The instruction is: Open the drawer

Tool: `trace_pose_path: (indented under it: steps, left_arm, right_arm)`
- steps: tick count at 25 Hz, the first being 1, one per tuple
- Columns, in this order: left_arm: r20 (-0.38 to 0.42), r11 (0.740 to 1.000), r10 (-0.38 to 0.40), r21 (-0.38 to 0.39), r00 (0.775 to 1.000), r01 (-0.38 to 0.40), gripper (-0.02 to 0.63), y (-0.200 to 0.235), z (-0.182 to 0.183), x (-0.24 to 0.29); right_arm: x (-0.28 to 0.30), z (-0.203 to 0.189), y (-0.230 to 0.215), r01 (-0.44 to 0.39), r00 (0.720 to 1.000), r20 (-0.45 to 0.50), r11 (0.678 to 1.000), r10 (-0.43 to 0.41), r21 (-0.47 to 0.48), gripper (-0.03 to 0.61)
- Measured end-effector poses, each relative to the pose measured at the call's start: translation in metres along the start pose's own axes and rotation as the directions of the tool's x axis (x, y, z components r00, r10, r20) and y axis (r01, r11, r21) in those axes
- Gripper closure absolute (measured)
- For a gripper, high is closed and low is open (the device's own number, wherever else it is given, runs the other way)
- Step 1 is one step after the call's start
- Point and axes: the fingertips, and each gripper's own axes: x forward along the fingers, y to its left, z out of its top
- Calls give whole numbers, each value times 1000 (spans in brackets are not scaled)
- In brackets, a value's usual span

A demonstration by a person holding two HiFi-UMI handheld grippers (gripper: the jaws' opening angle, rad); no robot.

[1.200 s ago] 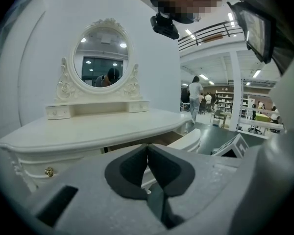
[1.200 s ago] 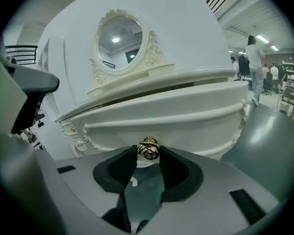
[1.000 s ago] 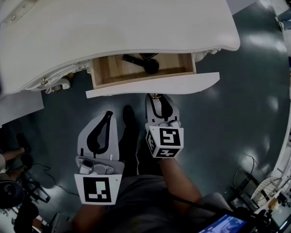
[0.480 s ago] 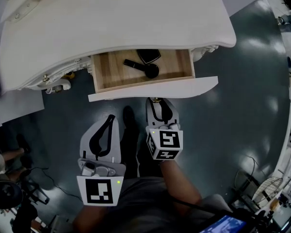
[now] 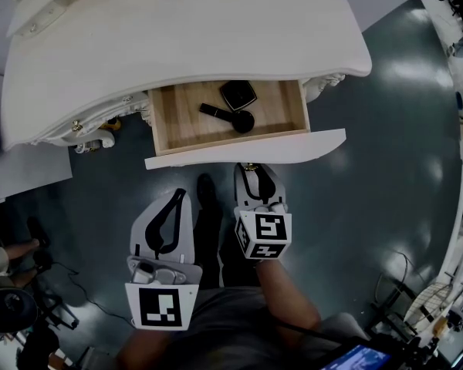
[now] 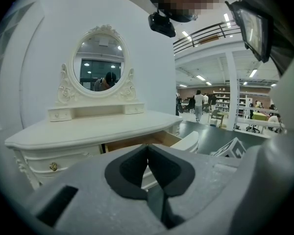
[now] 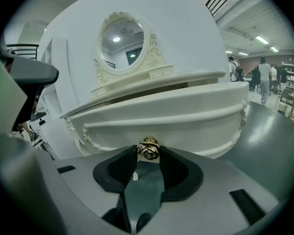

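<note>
While your left claw point(image 5: 176, 196) hangs short of the drawer front without touching it, its two jaws sit pressed together at the tips with nothing between them. The left gripper view shows the same: dark pads point(image 6: 132, 168) meet in one line and the claw point(image 6: 147, 148) is empty. Its marker cube point(image 5: 163, 307) faces up near your body.

Past it, the drawer point(image 5: 247, 148) stands pulled well out of the white dressing table point(image 5: 177, 37), and you can see its wooden bottom. Two black things lie inside it, a flat square case point(image 5: 238, 94) toward the back and a long-handled thing with a round head point(image 5: 230, 116) just in front of it. I cannot tell what the second one is.

To the right, your right claw point(image 5: 251, 168) is up against the middle of the drawer front. In the right gripper view the claw point(image 7: 148, 153) is clamped on the gold knob point(image 7: 148, 149). The jaws stand a little apart, one pad tip on each side of the knob, both touching it. The oval mirror point(image 7: 121, 39) rises above the table top. Dark floor point(image 5: 386, 168) lies right of the drawer, and some people stand far off at the right edge point(image 7: 264, 77).
</note>
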Motion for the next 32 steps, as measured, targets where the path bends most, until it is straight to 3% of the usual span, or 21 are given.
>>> trace_pose_path:
  steps: [17, 32]
  left_arm:
    - [3, 1000, -16, 7, 1000, 16, 598, -7, 4, -5]
    - [39, 999, -25, 31, 999, 23, 598, -29, 1, -41]
  right_arm:
    - [-8, -6, 0, 5, 1000, -11, 1000, -5, -3, 433]
    - [-42, -28, 2, 10, 1000, -2, 1000, -10, -3, 433]
